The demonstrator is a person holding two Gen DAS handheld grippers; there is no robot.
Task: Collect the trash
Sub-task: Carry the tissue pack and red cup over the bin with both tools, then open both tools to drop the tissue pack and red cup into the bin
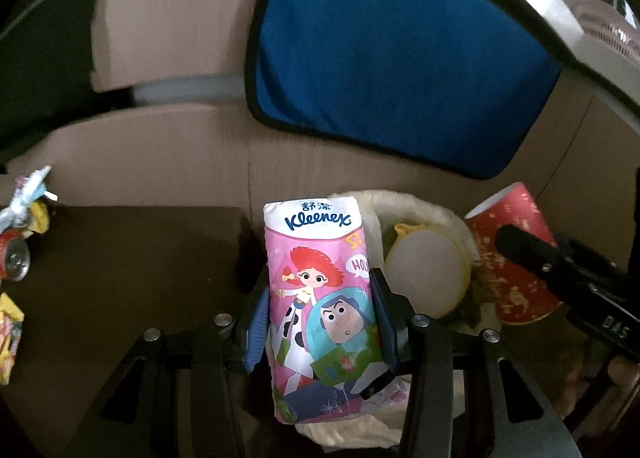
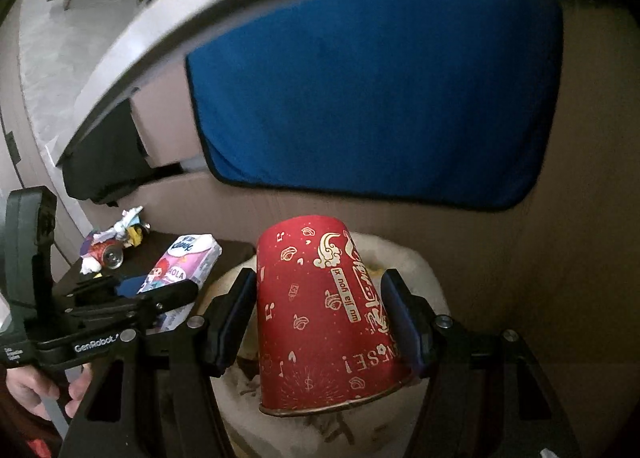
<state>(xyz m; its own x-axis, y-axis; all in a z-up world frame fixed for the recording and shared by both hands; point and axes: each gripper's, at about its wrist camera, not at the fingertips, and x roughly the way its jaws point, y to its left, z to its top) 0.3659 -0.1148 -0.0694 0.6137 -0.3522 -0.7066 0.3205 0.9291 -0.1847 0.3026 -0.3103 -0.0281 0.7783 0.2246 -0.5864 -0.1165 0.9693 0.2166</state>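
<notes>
Left tongs [image 1: 320,314] are clamped on a pink Kleenex tissue pack [image 1: 320,298], their blue pads pressing its two long sides, the pack standing upright with its printed face toward the camera; right tongs [image 2: 324,322] are clamped on a red paper cup [image 2: 328,322], which is turned mouth-down, its gold-printed wall caught between the pads. Both items hang above a bin lined with a pale yellowish bag [image 2: 420,270]; inside it, in the left wrist view, lies a yellow-rimmed round lid [image 1: 424,274]. To the left of the bin stands a dark surface [image 1: 140,258]; at its far left edge rest a crushed red can [image 2: 106,254] and crumpled wrappers [image 2: 128,226], close together. Behind everything hangs a blue cloth [image 1: 392,58] against brown cardboard [image 1: 160,162]. A person's hand [image 2: 36,390] grips the left tool's handle at the lower left of the right wrist view.
</notes>
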